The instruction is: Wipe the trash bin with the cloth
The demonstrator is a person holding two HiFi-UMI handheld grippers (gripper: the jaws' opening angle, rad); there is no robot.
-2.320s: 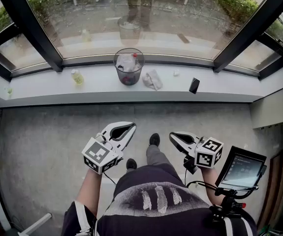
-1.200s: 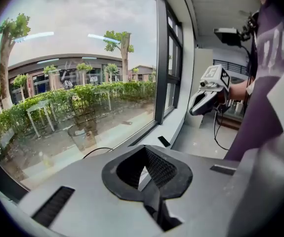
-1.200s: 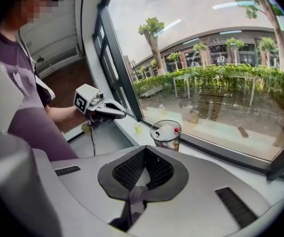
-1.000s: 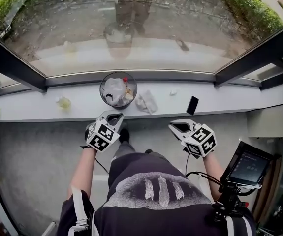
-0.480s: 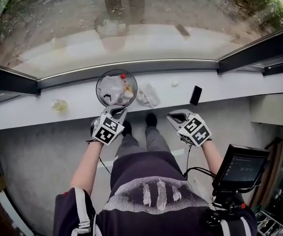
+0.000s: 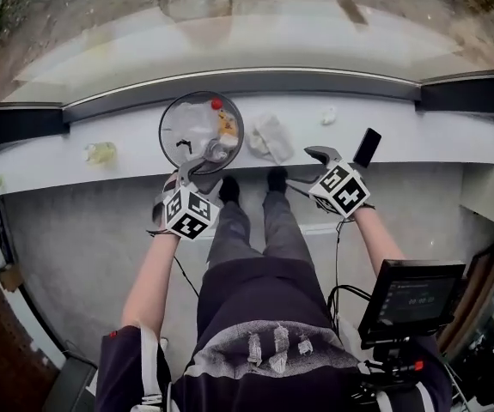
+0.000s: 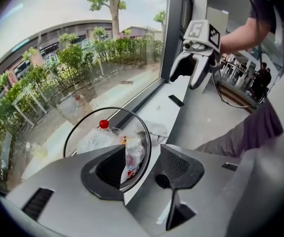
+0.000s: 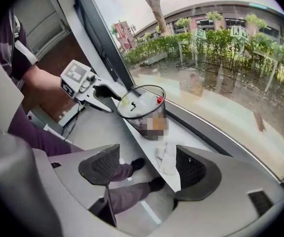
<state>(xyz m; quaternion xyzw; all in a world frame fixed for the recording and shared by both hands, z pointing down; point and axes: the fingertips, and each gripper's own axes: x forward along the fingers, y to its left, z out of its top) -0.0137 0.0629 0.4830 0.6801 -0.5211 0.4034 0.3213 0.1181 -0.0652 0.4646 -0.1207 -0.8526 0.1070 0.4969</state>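
Observation:
A black mesh trash bin [image 6: 201, 127] holding a bottle and wrappers stands on the white windowsill [image 6: 427, 136]. Right of it lies a crumpled white cloth [image 6: 270, 137]. My left gripper [image 6: 198, 172] is at the bin's near rim; its jaws have just been opening, and in the left gripper view [image 7: 142, 169] the bin [image 7: 107, 135] shows its rim in the gap, untouched by either pad. My right gripper [image 6: 307, 170] hangs at the sill's edge just right of the cloth. Its jaws [image 8: 149, 169] have just been opening and stand wide, with the cloth [image 8: 166, 157] seen beyond them and nothing gripped.
A black phone [image 6: 367, 148] lies on the sill right of my right gripper, and a small white scrap [image 6: 328, 116] sits behind it. A yellowish bottle [image 6: 100, 153] lies at the sill's left. Window glass rises right behind the sill. A tablet on a stand [image 6: 410, 299] is at lower right.
Both grippers have come forward and down to the sill's edge, the left to the bin, the right beside the cloth. Both sets of jaws went from shut to open.

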